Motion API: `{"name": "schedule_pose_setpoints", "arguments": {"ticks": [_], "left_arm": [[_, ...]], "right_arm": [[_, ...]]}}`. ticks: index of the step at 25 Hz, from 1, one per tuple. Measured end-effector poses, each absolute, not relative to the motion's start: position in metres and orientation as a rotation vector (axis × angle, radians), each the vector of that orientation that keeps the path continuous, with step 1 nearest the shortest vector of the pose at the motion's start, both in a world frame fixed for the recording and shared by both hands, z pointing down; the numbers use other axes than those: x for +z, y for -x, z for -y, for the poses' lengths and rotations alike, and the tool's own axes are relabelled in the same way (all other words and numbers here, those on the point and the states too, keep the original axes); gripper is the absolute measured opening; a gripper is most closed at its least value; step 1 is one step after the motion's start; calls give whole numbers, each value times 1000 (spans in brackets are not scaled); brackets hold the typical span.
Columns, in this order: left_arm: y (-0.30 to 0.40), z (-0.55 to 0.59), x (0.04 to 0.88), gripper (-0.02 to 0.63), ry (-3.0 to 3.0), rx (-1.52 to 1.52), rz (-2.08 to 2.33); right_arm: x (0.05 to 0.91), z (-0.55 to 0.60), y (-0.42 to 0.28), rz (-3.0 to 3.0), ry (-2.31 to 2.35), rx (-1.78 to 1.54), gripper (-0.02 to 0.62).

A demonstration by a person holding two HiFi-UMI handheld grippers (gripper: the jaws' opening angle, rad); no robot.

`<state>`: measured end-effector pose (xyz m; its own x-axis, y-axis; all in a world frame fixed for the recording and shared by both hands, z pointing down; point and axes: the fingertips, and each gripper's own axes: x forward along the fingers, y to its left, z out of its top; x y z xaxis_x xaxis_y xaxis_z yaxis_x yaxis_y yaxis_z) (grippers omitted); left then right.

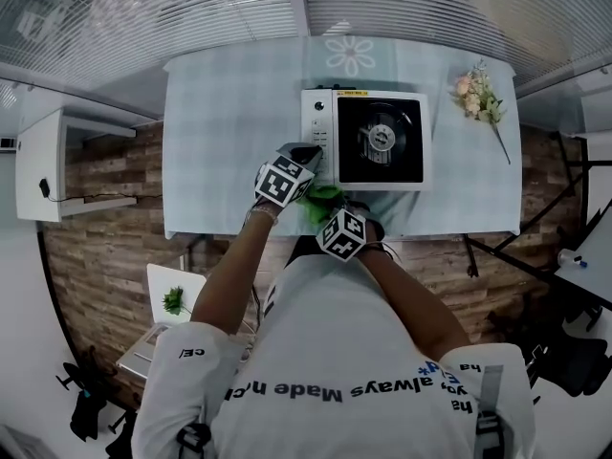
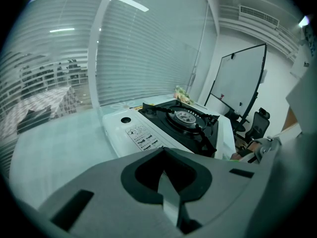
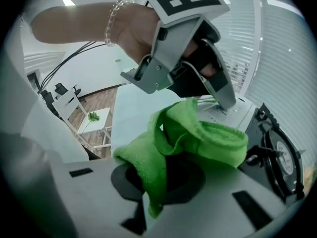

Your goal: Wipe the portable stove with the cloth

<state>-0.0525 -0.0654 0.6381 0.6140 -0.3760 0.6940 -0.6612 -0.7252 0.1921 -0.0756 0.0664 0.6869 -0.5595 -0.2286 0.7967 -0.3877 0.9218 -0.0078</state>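
Note:
The portable stove (image 1: 365, 140) is white with a black burner well and stands on the pale checked table (image 1: 229, 113). In the left gripper view the stove (image 2: 163, 125) lies just ahead, control panel nearest. A green cloth (image 1: 322, 202) hangs at the table's front edge below the stove's left corner, and my right gripper (image 1: 335, 220) is shut on it. That cloth (image 3: 193, 138) bunches over the right gripper (image 3: 161, 182). My left gripper (image 1: 308, 154) is shut on nothing beside the stove's control panel. From its own camera, the left gripper (image 2: 167, 187) shows its jaws pressed together.
A bunch of pink flowers (image 1: 480, 98) lies at the table's right end. A white daisy mat (image 1: 351, 55) sits behind the stove. A small white side table with a plant (image 1: 172, 299) stands on the floor to the left. A whiteboard (image 2: 238, 86) stands beyond the stove.

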Motion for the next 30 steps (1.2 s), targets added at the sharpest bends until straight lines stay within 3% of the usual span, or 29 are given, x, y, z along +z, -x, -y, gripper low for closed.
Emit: {"name": "schedule_pose_setpoints", "arguments": {"ticks": [30], "left_arm": [[51, 65, 641, 11, -2392, 996, 828]], "right_arm": [[702, -58, -67, 2082, -635, 423, 26]]}}
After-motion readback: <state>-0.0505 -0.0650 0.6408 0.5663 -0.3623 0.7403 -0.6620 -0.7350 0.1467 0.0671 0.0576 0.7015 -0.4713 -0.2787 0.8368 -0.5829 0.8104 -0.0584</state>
